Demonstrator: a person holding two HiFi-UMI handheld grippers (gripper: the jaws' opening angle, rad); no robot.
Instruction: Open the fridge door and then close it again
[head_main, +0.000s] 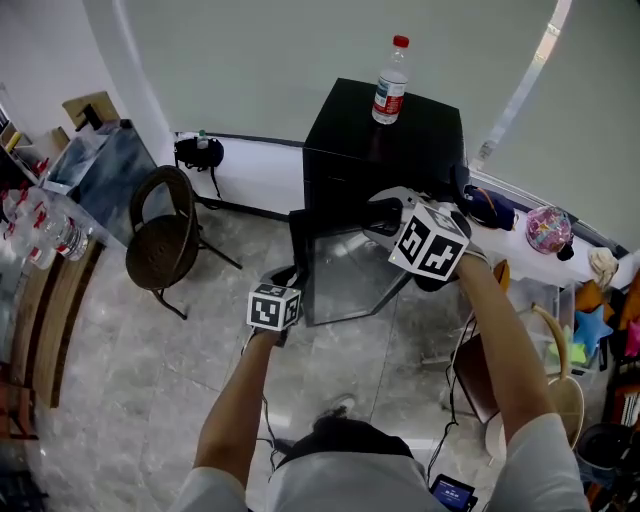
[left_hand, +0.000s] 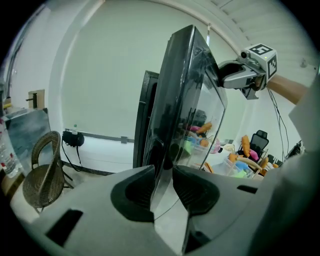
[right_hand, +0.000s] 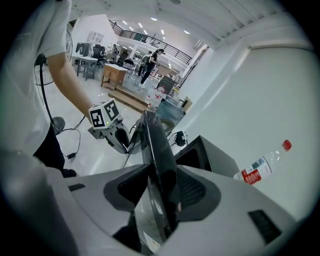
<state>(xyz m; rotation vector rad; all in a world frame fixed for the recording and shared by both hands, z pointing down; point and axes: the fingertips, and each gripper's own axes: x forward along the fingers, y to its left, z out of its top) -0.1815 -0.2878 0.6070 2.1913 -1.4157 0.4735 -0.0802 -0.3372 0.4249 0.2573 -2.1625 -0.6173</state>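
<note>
A small black fridge (head_main: 385, 140) stands against the white wall, its glass-fronted door (head_main: 350, 275) swung open toward me. My left gripper (head_main: 293, 278) is shut on the door's free edge low down; in the left gripper view (left_hand: 162, 186) the thin door edge (left_hand: 182, 100) runs up between the pads. My right gripper (head_main: 386, 212) is shut on the door's top edge, and in the right gripper view (right_hand: 160, 192) the dark door (right_hand: 154, 142) fills the gap between its pads. Each gripper shows in the other's view: the right gripper (left_hand: 226, 77) and the left gripper (right_hand: 121, 140).
A water bottle (head_main: 390, 82) with a red cap stands on the fridge top. A brown wicker chair (head_main: 165, 235) is left of the fridge, beside a table (head_main: 95, 170) with bottles. Toys and bags (head_main: 548, 228) crowd the right. Cables trail on the tiled floor.
</note>
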